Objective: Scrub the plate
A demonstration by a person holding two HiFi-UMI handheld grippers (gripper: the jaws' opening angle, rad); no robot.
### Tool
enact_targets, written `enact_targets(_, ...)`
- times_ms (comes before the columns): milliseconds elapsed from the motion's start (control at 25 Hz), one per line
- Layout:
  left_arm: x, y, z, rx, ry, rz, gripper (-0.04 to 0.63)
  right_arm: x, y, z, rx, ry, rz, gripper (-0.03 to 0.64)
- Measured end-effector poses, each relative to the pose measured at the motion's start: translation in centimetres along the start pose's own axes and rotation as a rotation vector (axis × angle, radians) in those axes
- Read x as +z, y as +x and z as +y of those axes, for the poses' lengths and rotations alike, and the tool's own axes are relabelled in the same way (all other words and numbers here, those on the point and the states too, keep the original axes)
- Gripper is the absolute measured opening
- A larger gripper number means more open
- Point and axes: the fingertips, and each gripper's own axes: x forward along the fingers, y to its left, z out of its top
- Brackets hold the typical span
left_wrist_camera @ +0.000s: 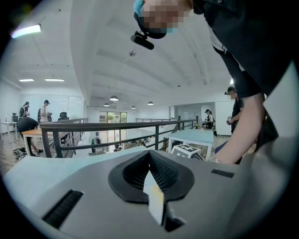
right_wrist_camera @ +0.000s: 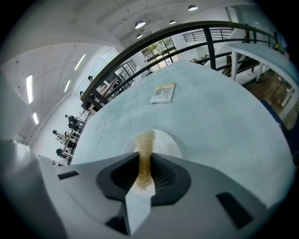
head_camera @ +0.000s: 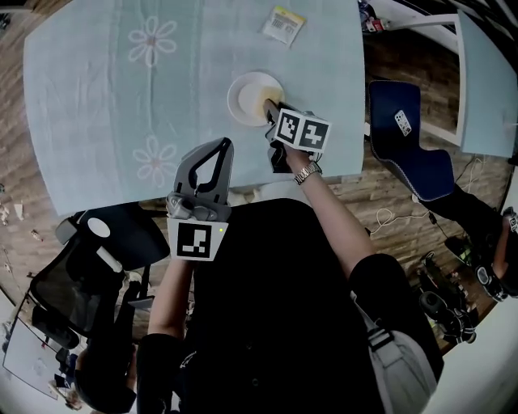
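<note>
A small white plate (head_camera: 249, 95) sits on the pale blue tablecloth (head_camera: 105, 105) near the table's front right. My right gripper (head_camera: 272, 111) reaches over the plate's near rim, shut on a thin tan scrubbing sponge (head_camera: 269, 105). In the right gripper view the sponge (right_wrist_camera: 146, 142) sticks out of the right gripper (right_wrist_camera: 145, 163) and its tip lies over the plate (right_wrist_camera: 167, 144). My left gripper (head_camera: 223, 146) hangs over the table's front edge, left of the plate and apart from it. In its own view the left gripper (left_wrist_camera: 150, 155) is shut with nothing in it.
A yellow-and-white packet (head_camera: 283, 24) lies at the table's far side, and shows as the packet (right_wrist_camera: 163, 92) beyond the plate. A blue chair (head_camera: 405, 145) and a white side table (head_camera: 486, 81) stand to the right, a black office chair (head_camera: 97, 259) at the lower left.
</note>
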Motion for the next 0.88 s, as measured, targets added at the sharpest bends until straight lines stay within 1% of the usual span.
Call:
enact_targets(280, -0.7, -1.7, 1.6, 0.046, -0.027, -0.007, 0.012, -0.9, 2.2, 3.7, 0.049, -0.032, 0.041, 0.066)
enact_targets(360, -1.1, -2.3, 1.8, 0.061, -0.038, 0.003, 0.012, -1.3, 2.8, 4.8, 0.075, -0.041, 0.062, 0.066)
enact_targets(480, -1.7, -2.9, 2.0, 0.071, -0.028, 0.024, 0.012, -1.7, 3.7, 6.1, 0.108, -0.045, 0.084, 0.066)
enact_targets(720, -2.0, -3.1, 2.4, 0.119, -0.056, 0.015, 0.012, -1.2, 5.0, 6.5, 0.140, -0.008, 0.085, 0.066)
enact_targets(880, -2.4, -2.8, 2.1, 0.126, -0.068, 0.035, 0.012, -1.5, 5.0, 5.9, 0.140, -0.009, 0.101, 0.066)
